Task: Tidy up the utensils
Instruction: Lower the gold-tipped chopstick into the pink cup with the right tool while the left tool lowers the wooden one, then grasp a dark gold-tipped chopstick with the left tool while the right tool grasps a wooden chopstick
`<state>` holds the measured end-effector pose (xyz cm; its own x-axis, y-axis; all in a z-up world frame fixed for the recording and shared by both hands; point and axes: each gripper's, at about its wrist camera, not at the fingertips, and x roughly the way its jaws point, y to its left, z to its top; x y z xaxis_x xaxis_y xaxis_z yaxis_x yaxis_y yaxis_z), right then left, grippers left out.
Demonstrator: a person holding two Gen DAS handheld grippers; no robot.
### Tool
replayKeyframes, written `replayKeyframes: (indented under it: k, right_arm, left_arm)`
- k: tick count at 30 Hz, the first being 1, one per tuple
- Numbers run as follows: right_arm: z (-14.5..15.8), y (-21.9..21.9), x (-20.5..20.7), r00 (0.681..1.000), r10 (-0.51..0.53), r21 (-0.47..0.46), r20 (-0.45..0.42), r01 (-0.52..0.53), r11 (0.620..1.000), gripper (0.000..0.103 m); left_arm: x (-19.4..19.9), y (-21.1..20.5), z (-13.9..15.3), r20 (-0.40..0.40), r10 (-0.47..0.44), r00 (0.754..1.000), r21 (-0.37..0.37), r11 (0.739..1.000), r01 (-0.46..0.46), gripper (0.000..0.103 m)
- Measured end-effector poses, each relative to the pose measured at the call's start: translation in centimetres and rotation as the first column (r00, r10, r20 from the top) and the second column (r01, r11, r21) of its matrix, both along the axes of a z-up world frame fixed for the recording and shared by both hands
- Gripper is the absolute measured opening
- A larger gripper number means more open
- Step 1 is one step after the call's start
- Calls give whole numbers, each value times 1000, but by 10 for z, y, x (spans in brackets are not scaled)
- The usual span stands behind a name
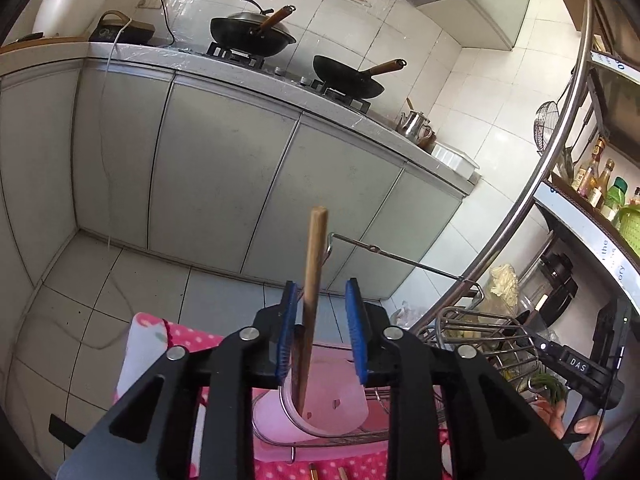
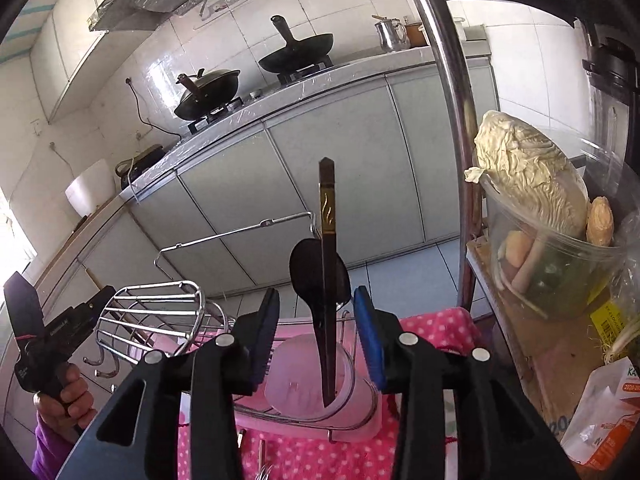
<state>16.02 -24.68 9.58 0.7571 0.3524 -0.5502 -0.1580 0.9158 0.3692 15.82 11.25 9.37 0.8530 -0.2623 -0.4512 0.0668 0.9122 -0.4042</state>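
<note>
In the left wrist view a wooden chopstick (image 1: 314, 280) stands upright in a white cup (image 1: 326, 400) held in a wire rack. My left gripper (image 1: 322, 312) is open around the chopstick, which leans near the left pad (image 1: 289, 320). In the right wrist view a dark chopstick with gold marks (image 2: 328, 280) and a black spoon (image 2: 316, 276) stand in a translucent cup (image 2: 304, 384). My right gripper (image 2: 318, 320) is open around them without touching. The right gripper (image 1: 576, 364) also shows in the left wrist view, and the left gripper (image 2: 48, 336) in the right wrist view.
The wire rack (image 2: 156, 312) sits on a pink dotted cloth (image 2: 432, 324). A steel shelf post (image 2: 452, 120) and a tub with cabbage (image 2: 532, 200) stand at right. Bottles (image 1: 596, 180) sit on a shelf. Two woks (image 1: 256, 34) rest on the stove across the floor.
</note>
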Motion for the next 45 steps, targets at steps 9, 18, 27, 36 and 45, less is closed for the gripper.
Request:
replayKeyframes:
  k: [9, 18, 27, 36, 45]
  right_arm:
    - [0, -13, -41, 999, -24, 23, 36, 23, 999, 41]
    - [-28, 9, -90, 1000, 4, -31, 6, -4, 1000, 41]
    - [-88, 41, -110, 977, 102, 2, -188, -103, 995, 23]
    - [-126, 61, -99, 929, 178, 41, -324, -174, 984, 23]
    - [-150, 62, -83, 896, 206, 72, -394, -193, 979, 23]
  left_arm:
    - [-32, 10, 23, 56, 65, 996, 50, 996, -68, 40]
    - [-89, -1, 6, -23, 42, 999, 141, 989, -39, 40]
    - [-114, -35, -69, -242, -64, 968, 146, 984, 101, 40]
    - [-80, -65, -132, -471, -126, 873, 84, 979, 186, 38]
    - [-34, -90, -165, -596, -120, 794, 99, 970, 221, 31]
